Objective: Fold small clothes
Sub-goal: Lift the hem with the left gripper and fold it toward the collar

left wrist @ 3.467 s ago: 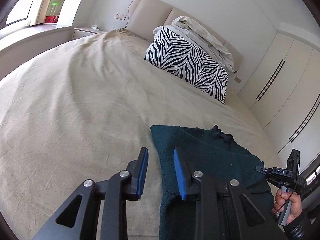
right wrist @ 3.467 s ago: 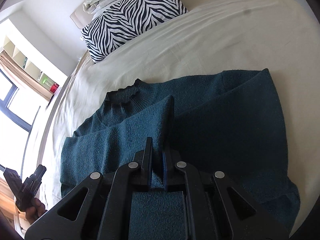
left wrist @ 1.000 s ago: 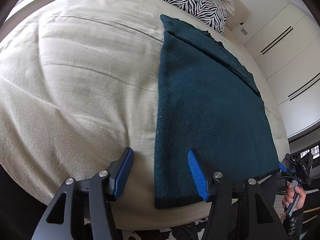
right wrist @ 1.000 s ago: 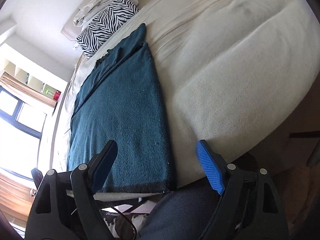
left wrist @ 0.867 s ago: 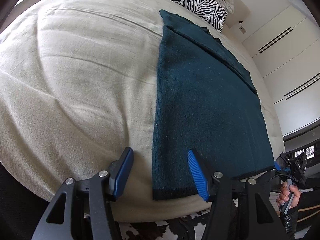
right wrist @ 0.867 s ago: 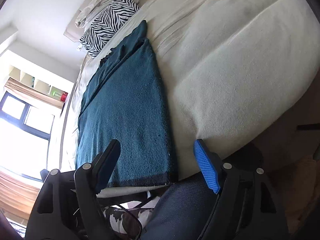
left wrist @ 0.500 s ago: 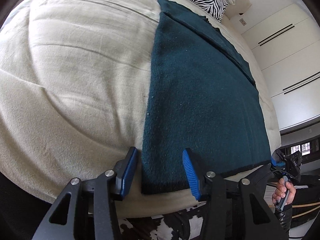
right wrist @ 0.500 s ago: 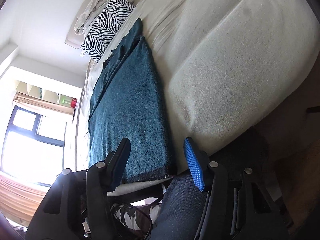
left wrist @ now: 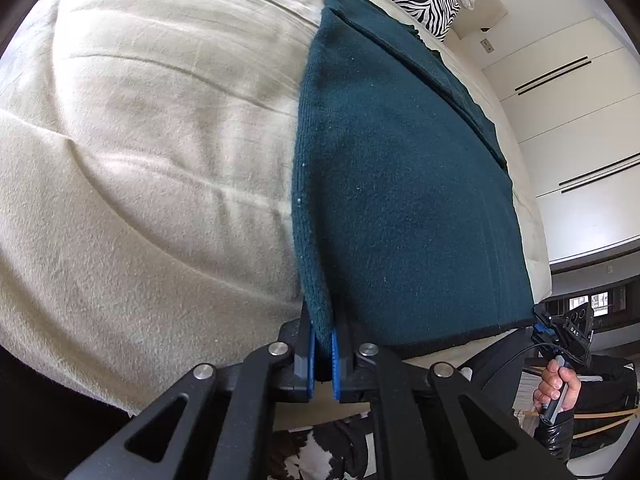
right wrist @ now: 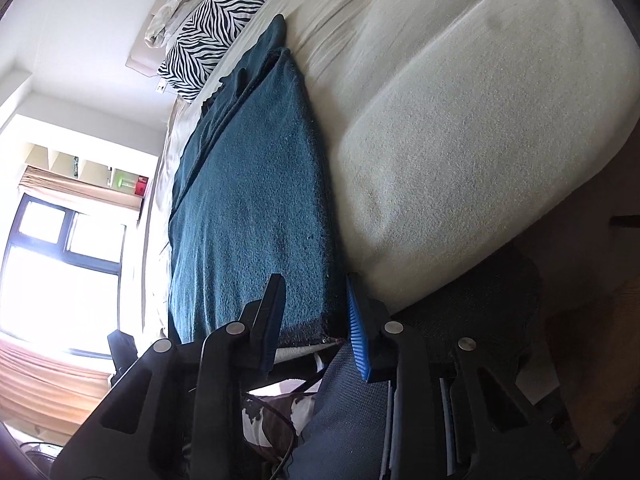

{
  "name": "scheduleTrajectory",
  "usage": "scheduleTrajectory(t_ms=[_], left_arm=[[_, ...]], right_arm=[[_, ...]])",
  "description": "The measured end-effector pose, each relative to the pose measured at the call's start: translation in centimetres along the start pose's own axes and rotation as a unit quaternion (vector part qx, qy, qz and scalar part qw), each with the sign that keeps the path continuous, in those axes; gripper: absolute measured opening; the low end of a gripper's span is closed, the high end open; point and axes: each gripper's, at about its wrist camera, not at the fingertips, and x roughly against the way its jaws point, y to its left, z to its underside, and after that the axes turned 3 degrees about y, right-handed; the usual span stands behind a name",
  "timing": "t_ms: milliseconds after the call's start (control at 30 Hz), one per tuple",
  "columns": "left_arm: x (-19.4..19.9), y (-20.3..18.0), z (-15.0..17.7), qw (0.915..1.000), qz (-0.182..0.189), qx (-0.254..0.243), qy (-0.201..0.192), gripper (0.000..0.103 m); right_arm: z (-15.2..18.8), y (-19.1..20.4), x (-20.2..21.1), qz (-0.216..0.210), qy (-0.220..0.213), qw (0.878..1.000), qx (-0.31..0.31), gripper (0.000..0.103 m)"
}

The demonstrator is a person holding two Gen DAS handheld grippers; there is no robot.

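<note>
A dark teal sweater lies lengthwise on the beige bed, sleeves folded in, its hem at the bed's near edge. My left gripper is shut on the hem's left corner, which is pinched between the blue pads. In the right wrist view the sweater runs away toward the headboard. My right gripper is open, its jaws straddling the hem's right corner without pinching it. The right gripper also shows in the left wrist view, held in a hand.
A zebra-striped pillow and crumpled white bedding lie at the headboard. White wardrobe doors stand to the right of the bed. A bright window is on the other side. Dark trousers and a patterned rug are below the bed edge.
Both grippers have come in onto the sweater's hem corners. My left gripper has shut on the left corner. My right gripper's jaws have narrowed around the right corner.
</note>
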Motion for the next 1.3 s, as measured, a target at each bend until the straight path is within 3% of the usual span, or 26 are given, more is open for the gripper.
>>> scheduleTrajectory(t_ms=[67, 200, 533, 667, 900, 1300], left_arm=[[0.3, 0.1, 0.1, 1.0000, 0.007, 0.003, -0.005, 0.006], [1.4, 0.2, -0.1, 0.9988, 0.043, 0.014, -0.020, 0.006], [6.3, -0.3, -4.5, 0.9790, 0.171, 0.056, -0.096, 0.006], [7.6, -1.2, -7.6, 0.9726, 0.189, 0.061, -0.121, 0.006], [7.9, -1.9, -14.3, 0.9673, 0.196, 0.072, -0.145, 0.006], [2.6, -2.8, -27.4, 0.9658, 0.189, 0.094, -0.150, 0.006]], right_arm=[[0.0, 0.1, -0.2, 0.008, 0.001, 1.000, 0.003, 0.008], [0.0, 0.9, -0.1, 0.008, -0.004, 1.000, 0.013, 0.007], [-4.5, 6.8, 1.3, -0.091, -0.075, 0.992, 0.034, 0.007], [-7.9, 9.4, 1.1, -0.113, -0.101, 0.988, 0.039, 0.007], [-14.9, 12.6, -0.5, -0.107, -0.134, 0.984, 0.049, 0.007], [-27.7, 15.1, -8.0, -0.092, -0.166, 0.982, 0.017, 0.007]])
